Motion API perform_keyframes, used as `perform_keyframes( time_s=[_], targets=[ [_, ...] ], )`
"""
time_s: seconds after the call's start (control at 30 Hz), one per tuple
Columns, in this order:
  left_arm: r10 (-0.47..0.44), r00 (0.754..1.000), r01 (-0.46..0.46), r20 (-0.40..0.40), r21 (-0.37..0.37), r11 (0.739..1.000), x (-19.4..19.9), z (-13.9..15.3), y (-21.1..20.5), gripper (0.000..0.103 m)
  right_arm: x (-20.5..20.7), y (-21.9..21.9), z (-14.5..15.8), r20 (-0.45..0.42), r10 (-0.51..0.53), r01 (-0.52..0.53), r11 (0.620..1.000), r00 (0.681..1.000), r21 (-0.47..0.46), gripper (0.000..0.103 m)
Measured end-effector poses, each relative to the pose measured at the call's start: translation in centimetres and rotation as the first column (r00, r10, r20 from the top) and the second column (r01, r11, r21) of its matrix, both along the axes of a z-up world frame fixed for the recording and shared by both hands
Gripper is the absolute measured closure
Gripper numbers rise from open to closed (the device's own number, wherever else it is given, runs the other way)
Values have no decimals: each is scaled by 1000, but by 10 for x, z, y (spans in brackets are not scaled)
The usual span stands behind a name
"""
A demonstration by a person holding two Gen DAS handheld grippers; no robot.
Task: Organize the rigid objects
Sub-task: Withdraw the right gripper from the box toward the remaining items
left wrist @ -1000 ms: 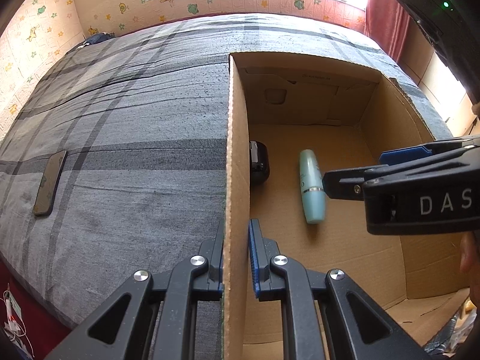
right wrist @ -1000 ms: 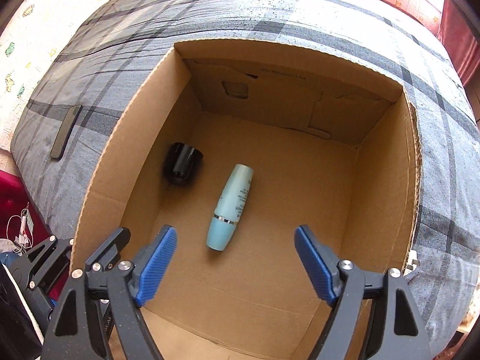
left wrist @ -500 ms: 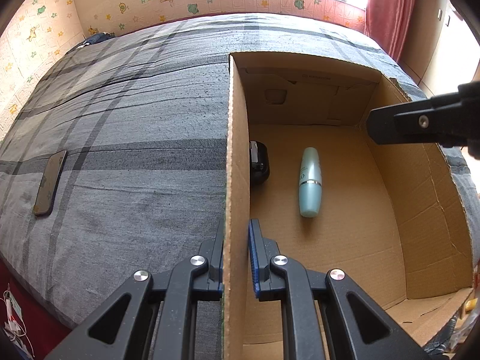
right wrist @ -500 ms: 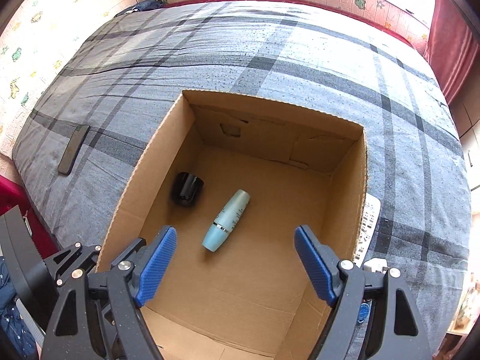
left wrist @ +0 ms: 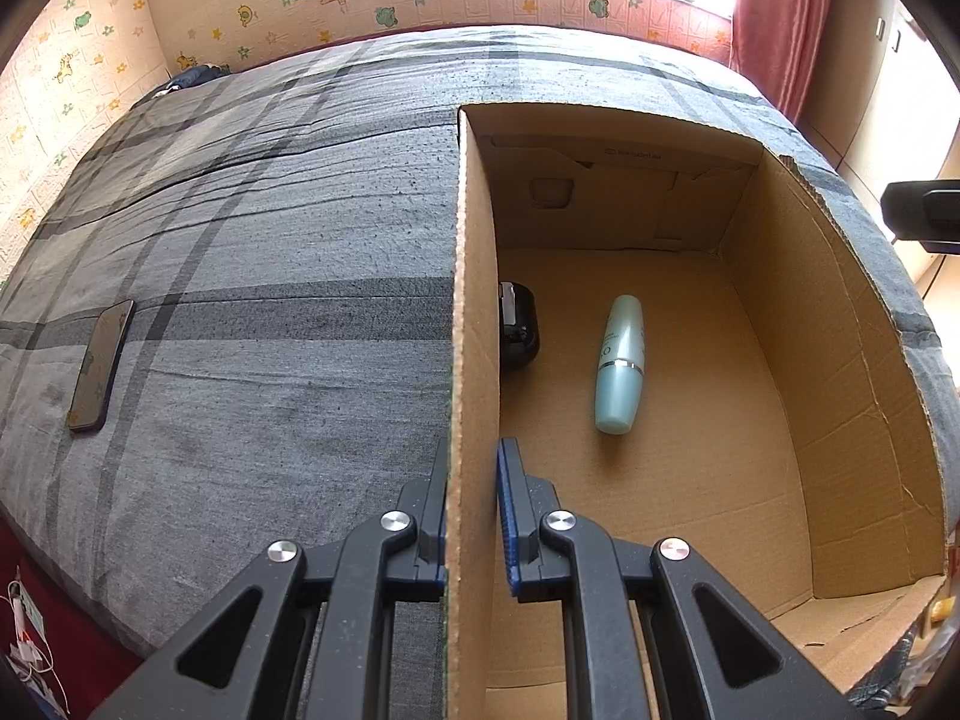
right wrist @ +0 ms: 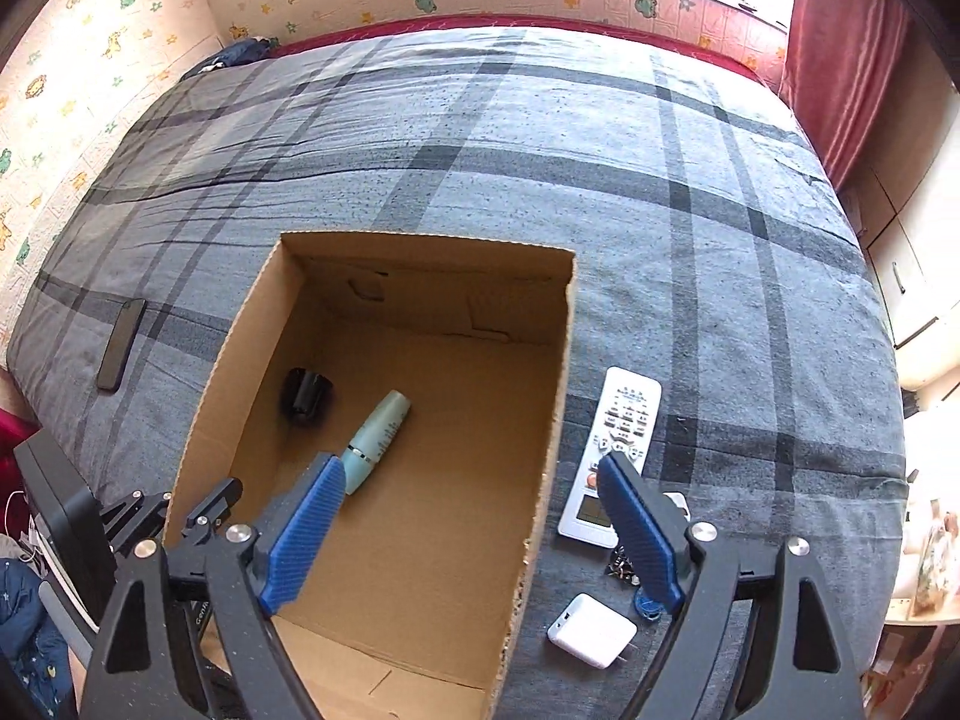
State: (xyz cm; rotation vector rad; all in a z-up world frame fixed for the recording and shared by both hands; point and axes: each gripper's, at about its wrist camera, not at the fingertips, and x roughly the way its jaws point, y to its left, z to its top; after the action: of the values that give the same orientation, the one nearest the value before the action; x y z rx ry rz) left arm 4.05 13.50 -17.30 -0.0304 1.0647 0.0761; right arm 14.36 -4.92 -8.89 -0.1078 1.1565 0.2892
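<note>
Matt corrugated cardboard box (left wrist: 474, 312), woven cloth bedspread (left wrist: 270, 252)

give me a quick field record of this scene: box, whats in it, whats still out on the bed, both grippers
box: open cardboard box on the plaid bed
in box: teal bottle lying on its side; black jar near the left wall
on bed, right of box: white remote, white charger
on bed, left of box: phone
left gripper: clamped on the box's left wall
right gripper: jaws opening, nothing between them, above the box's right wall
</note>
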Motion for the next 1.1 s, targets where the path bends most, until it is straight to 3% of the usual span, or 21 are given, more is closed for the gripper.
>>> perform_keyframes(
  time_s=[0.07, 0.43, 0.83, 1.1],
  targets=[
    [1, 1000, -1, 0, 1, 1000, 0, 0, 0, 90, 0, -11, 3, 11, -26, 26, 1000, 1000, -3, 1],
    [1, 1000, -1, -2, 4, 1000, 1, 0, -1, 90, 0, -72, 6, 39, -126, 127, 991, 991, -31, 0],
    [1, 1000, -1, -2, 4, 1000, 1, 1, -1, 90, -4, -119, -32, -9, -200, 198, 975, 980, -102, 0],
    [0, 1000, 0, -3, 7, 1000, 1, 0, -2, 90, -8, -135, -63, -58, -236, 229, 968, 970, -100, 0]
  ],
)
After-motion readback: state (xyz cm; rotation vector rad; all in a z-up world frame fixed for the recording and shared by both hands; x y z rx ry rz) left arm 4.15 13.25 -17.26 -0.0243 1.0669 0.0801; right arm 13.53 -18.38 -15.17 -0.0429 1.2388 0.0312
